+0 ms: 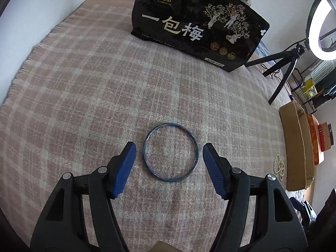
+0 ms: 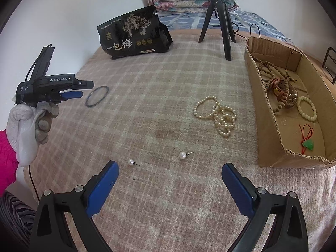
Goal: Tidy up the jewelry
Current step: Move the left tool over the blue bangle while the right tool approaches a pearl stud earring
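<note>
A thin blue bangle (image 1: pixel 197 147) lies flat on the plaid blanket (image 1: pixel 84 84). My left gripper (image 1: pixel 169 147) hangs just over it, open, one blue pad on each side of the ring and neither touching it. The right wrist view shows that gripper (image 2: pixel 77 94) from the side in a gloved hand (image 2: pixel 31 121), beside the bangle (image 2: pixel 87 103). My right gripper (image 2: pixel 170 164) is open and empty. Two pearl earrings (image 2: pixel 131 162) (image 2: pixel 182 155) lie just ahead of it. Pearl strands (image 2: pixel 218 113) lie further off.
A cardboard box (image 2: pixel 271 138) at the right holds bead bracelets, a watch and a green pendant. A black snack bag (image 2: pixel 134 40) and a tripod (image 2: pixel 220 16) stand at the back. Folded bedding lies behind them. A ring light (image 1: pixel 321 25) glows at the far right.
</note>
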A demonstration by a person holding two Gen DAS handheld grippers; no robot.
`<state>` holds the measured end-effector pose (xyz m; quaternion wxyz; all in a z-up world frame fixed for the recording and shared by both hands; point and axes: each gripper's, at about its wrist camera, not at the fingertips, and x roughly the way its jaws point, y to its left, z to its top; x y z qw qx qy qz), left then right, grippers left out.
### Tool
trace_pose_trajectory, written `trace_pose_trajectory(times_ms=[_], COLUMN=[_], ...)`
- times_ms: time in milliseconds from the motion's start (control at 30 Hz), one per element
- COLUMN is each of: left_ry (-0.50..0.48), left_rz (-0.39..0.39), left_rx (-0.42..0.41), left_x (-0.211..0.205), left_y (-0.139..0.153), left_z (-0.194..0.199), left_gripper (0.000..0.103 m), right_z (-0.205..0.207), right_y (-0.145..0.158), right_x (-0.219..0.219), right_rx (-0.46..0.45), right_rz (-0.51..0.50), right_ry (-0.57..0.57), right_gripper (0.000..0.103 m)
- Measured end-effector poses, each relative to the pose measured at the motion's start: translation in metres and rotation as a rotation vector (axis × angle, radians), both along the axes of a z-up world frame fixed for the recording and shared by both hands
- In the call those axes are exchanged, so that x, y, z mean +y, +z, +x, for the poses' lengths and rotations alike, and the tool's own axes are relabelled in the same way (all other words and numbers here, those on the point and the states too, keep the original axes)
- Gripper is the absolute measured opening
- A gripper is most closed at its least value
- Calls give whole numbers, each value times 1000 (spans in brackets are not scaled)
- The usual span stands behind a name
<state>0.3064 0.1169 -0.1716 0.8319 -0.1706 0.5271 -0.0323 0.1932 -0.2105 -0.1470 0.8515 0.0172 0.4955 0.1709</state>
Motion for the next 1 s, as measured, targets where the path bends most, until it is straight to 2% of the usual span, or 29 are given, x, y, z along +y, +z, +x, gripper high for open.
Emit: trace_pose_trajectory(times_ms=[167,267,433,600,1000], left_ry=[3,4,-5,-35,-114], left_rz=[-26,-17,12,81,259], left_rx=[25,38,34,28,9], left_x=[0,-3,-14,-31,-54], left_y=[-7,-10,-11,-14,-23], left_z=[8,10,11,12,11], left_gripper=[68,68,77,81,82], right_z=[5,8,8,8,8], right_y=[-2,-5,-8,-11,-18], right_x=[0,2,7,9,15], right_rx=[6,16,22,26,29], right_rz=[10,15,7,0,-32], right_ry=[-11,-12,3,4,28], right_gripper=[100,99,99,97,91])
